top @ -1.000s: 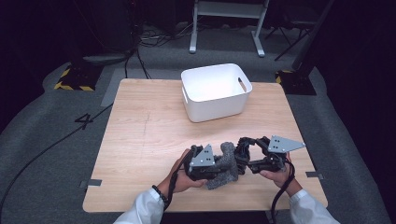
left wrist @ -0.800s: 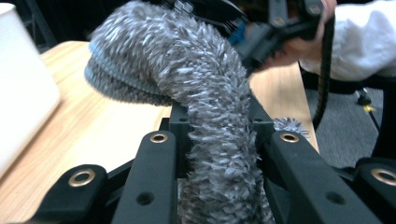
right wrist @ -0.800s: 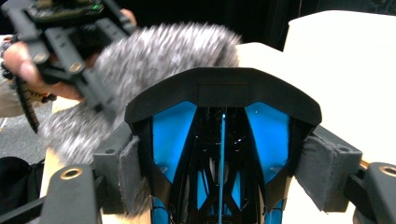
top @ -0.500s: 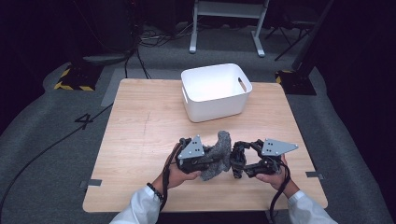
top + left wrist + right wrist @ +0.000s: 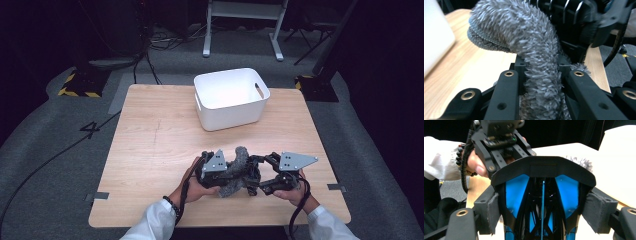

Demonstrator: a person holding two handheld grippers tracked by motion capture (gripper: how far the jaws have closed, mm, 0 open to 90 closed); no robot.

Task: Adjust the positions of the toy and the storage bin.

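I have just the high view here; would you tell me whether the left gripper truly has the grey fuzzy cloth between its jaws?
Observer: Yes. In the left gripper view the grey fuzzy cloth rises between the left gripper's two black jaws, pressed from both sides.
Operator: Where does its free end go?
Observer: It arches over above the light wooden table, showing a ribbed knit underside.
Operator: And the right gripper?
Observer: The right gripper has its jaws shut; a tuft of fuzz peeks behind them, but I cannot tell whether they pinch it.
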